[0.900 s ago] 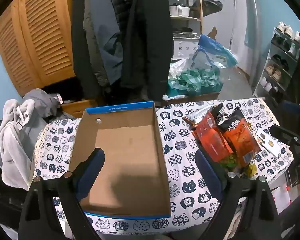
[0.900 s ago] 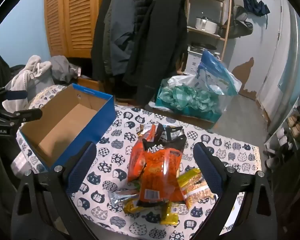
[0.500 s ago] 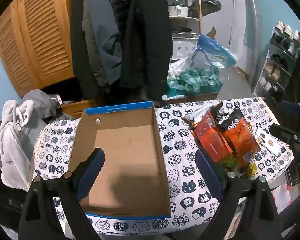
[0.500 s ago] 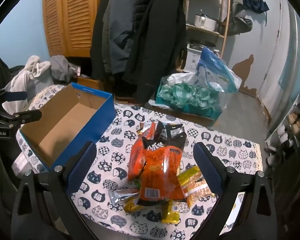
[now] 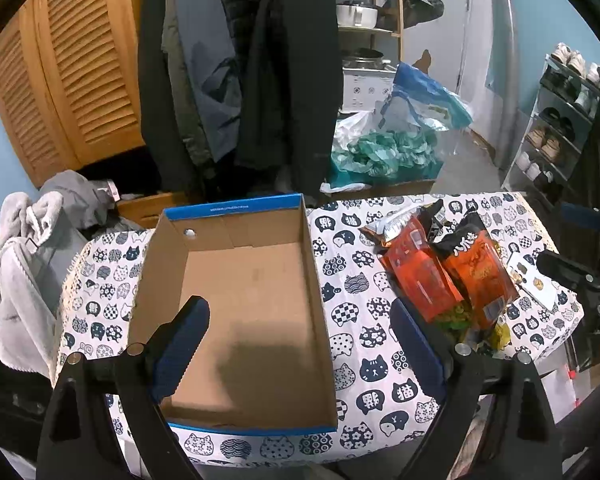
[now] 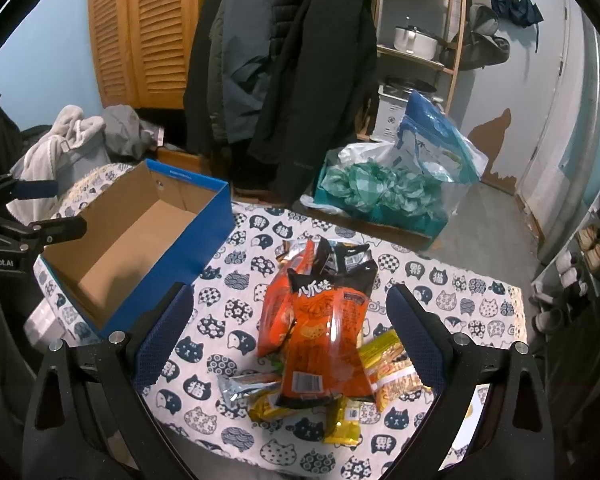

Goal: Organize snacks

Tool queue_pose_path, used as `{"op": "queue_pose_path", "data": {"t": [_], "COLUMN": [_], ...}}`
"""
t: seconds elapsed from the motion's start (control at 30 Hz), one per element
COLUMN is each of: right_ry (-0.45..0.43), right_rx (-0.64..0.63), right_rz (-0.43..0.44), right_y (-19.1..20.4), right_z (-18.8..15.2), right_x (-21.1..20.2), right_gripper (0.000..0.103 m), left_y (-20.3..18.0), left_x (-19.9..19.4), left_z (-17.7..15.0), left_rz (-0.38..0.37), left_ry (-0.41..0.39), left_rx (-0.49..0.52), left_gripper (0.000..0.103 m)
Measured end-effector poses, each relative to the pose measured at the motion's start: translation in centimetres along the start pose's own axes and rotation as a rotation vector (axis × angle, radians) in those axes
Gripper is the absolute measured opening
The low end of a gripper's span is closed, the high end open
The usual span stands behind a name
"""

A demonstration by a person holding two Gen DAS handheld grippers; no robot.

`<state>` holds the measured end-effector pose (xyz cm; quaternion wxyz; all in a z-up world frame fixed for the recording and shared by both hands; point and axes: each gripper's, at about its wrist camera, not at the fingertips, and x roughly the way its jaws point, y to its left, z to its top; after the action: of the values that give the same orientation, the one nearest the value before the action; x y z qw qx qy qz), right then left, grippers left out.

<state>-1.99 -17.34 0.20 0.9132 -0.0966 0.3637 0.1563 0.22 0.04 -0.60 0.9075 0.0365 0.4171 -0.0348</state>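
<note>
An empty blue cardboard box (image 5: 244, 300) (image 6: 140, 240) lies open on the cat-print table. A pile of snack packets sits to its right: a large orange-and-black bag (image 6: 326, 328) (image 5: 476, 268) on top, a second orange bag (image 6: 278, 312) (image 5: 420, 276), yellow packets (image 6: 392, 364) and a silver one (image 6: 244, 386) underneath. My left gripper (image 5: 300, 328) is open and empty above the box's near end. My right gripper (image 6: 290, 320) is open and empty, hovering above the snack pile. Each gripper also shows at the edge of the other's view.
The table (image 6: 460, 292) is covered with a cat-print cloth. Coats (image 6: 284, 60) hang behind it, next to a wooden louvred door (image 6: 140, 28). A plastic bag of green cloth (image 6: 380, 188) sits on the floor beyond. Grey clothes (image 5: 24, 264) lie at the left; a shoe rack (image 5: 560, 120) at the right.
Nearly nothing: the right gripper's view has drifted slightly lower and closer to the snack pile. Both grippers stay open and empty.
</note>
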Motion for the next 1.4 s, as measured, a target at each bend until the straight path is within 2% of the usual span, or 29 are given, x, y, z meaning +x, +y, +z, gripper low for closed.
{"op": "queue_pose_path", "data": {"t": [1.4], "right_ry": [0.004], "right_rx": [0.000], "right_rz": [0.000], "right_y": [-0.18], "right_z": [0.16], "right_x": [-0.15], "right_gripper": [0.096], "left_y": [0.22], "left_x": [0.06], "left_z": [-0.24], "left_rz": [0.000], "left_ry": [-0.003], "left_rx": [0.000], "left_gripper": [0.093]}}
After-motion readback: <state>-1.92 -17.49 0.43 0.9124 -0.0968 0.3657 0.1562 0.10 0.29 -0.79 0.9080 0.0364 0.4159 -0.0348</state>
